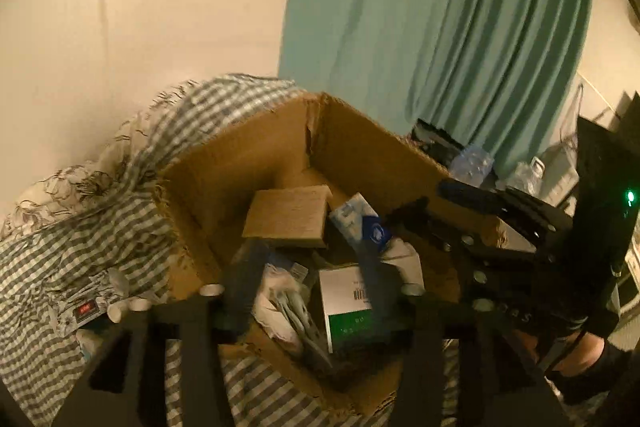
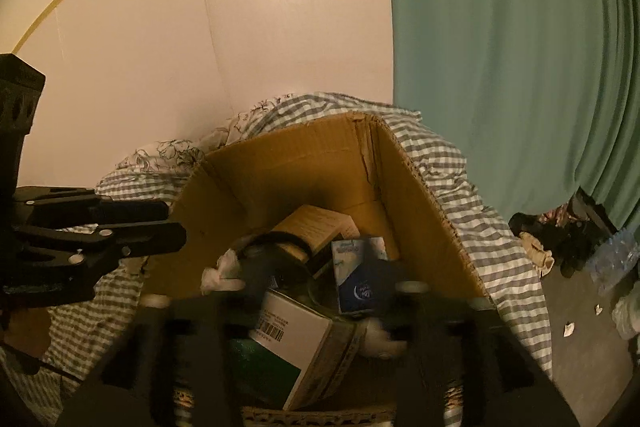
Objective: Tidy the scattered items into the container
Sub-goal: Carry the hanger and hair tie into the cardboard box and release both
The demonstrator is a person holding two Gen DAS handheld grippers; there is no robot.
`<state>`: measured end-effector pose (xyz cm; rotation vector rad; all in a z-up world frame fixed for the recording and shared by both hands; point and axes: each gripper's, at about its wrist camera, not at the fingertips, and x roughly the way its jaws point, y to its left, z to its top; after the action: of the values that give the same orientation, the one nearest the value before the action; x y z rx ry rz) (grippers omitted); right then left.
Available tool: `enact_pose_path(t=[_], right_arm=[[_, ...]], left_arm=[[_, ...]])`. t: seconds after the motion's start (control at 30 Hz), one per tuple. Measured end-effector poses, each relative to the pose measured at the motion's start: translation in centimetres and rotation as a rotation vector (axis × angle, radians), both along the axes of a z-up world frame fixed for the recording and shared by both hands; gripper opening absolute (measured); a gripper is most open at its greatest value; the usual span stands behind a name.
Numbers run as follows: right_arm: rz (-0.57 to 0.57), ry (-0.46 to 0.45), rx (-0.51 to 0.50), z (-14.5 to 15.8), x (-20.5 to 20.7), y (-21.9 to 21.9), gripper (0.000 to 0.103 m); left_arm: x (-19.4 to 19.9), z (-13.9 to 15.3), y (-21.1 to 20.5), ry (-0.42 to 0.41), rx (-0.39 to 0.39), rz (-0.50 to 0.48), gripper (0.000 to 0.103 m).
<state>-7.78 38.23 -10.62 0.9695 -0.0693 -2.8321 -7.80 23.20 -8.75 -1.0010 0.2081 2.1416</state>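
Observation:
An open cardboard box sits on a grey-checked blanket. Inside lie a brown carton, a blue and white packet, a white and green box and crumpled white wrappers. My left gripper hovers open over the box with nothing between its blurred fingers. My right gripper also hovers open above the box contents. Each gripper shows in the other's view, the right one over the box's right wall and the left one beside its left wall.
The checked blanket is bunched around the box. A wall stands behind and a green curtain hangs at right. Plastic bottles and dark clutter lie on the floor at right.

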Motion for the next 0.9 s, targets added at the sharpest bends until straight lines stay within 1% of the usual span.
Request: enact_pose_path(t=[0.1,0.13,0.17,0.2,0.23,0.3,0.4,0.47,0.5,0.57,0.63,0.7,0.73,0.87,0.9], right_arm=[[-0.012,0.028,0.031,0.7,0.4,-0.2,0.057],[-0.014,0.031,0.032,0.9,0.4,-0.3,0.058],[-0.018,0.033,0.033,1.2,0.6,-0.4,0.064],[-0.022,0.034,0.036,1.4,0.7,-0.5,0.066],[-0.027,0.039,0.04,1.7,1.0,-0.6,0.066],[-0.032,0.052,0.042,2.2,1.5,-0.8,0.066],[-0.03,0.076,0.033,3.5,2.6,-1.3,0.066],[-0.026,0.097,0.027,4.3,3.3,-2.0,0.068],[-0.022,0.108,0.023,4.8,3.6,-2.4,0.069],[-0.011,0.136,0.013,5.8,4.5,-3.1,0.072],[-0.001,0.168,0.008,6.7,5.5,-4.0,0.076],[0.019,0.211,0.005,7.8,6.6,-5.3,0.083],[0.026,0.226,0.006,8.1,6.9,-5.7,0.089],[0.063,0.301,0.014,9.5,8.6,-8.3,0.103],[0.07,0.313,0.018,9.6,8.8,-8.8,0.103]], left_arm=[[0.0,1.1,-1.1,0.001,0.029,0.032,0.054],[0.0,1.6,-1.6,-0.001,0.041,0.049,0.055],[0.0,2.1,-2.2,0.0,0.054,0.068,0.058],[0.1,2.5,-2.8,0.002,0.067,0.084,0.061],[0.3,3.1,-3.4,0.008,0.08,0.1,0.065],[0.7,4.2,-4.5,0.028,0.098,0.127,0.069],[1.7,6.1,-6.5,0.078,0.119,0.165,0.077],[2.5,7.5,-8.1,0.123,0.134,0.204,0.089],[2.8,8.0,-8.7,0.138,0.141,0.219,0.091],[3.7,9.4,-10.5,0.179,0.166,0.259,0.101],[4.7,10.5,-12.0,0.224,0.18,0.3,0.103],[5.7,11.3,-13.4,0.275,0.176,0.342,0.103],[6.3,11.7,-14.3,0.306,0.166,0.372,0.103],[7.7,12.0,-16.9,0.384,0.146,0.46,0.103],[7.9,11.9,-17.4,0.395,0.141,0.478,0.103]])
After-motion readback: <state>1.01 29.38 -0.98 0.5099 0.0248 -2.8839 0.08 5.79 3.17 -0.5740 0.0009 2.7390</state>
